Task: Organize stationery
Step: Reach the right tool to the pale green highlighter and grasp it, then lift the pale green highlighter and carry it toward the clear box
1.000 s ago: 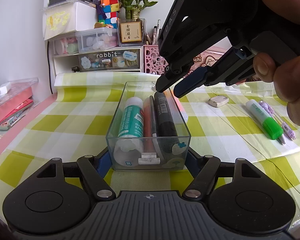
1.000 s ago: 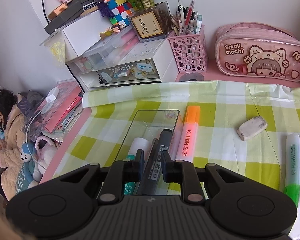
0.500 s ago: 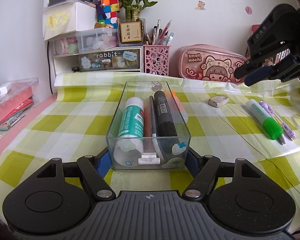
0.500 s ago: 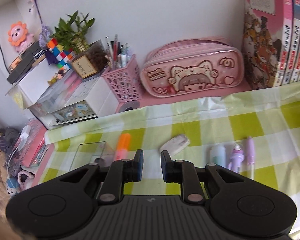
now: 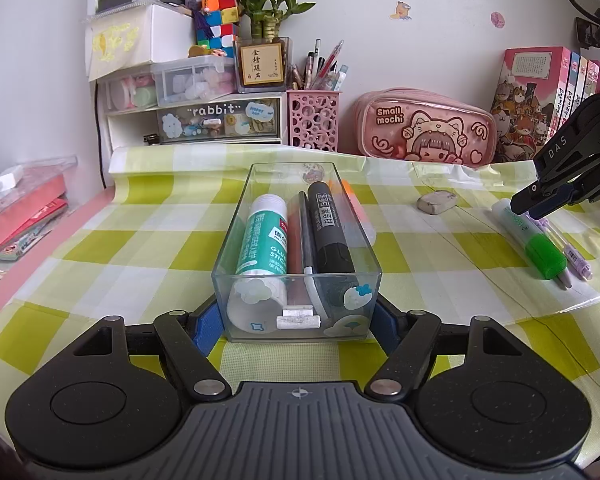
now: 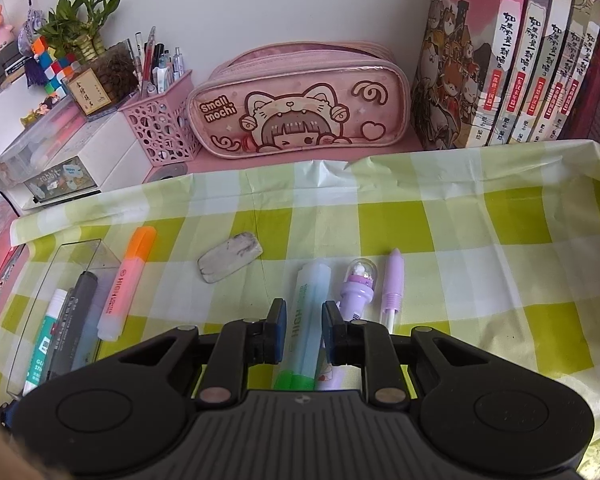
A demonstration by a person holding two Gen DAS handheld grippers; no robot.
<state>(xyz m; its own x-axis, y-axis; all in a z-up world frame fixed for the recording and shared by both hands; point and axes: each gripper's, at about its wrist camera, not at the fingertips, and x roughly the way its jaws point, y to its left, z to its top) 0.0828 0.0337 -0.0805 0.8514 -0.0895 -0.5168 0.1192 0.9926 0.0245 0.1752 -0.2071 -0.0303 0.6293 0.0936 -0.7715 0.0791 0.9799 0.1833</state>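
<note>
Straddling the green highlighter (image 6: 306, 320) with my slightly parted right claw (image 6: 303, 334), I'd centre before squeezing; left claw (image 5: 298, 322) clamps the clear box (image 5: 236, 240).

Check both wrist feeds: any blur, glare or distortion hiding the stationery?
Left wrist: sharp, daylit, fisheye-bowed edges; clear box walls slightly reflective, contents readable. Right wrist: sharp, dark corner vignetting; green highlighter legible between the right gripper pads, soft shadows.

Eraser (image 6: 230, 257) lies between box (image 6: 40, 280) and highlighter (image 6: 306, 320).
</note>
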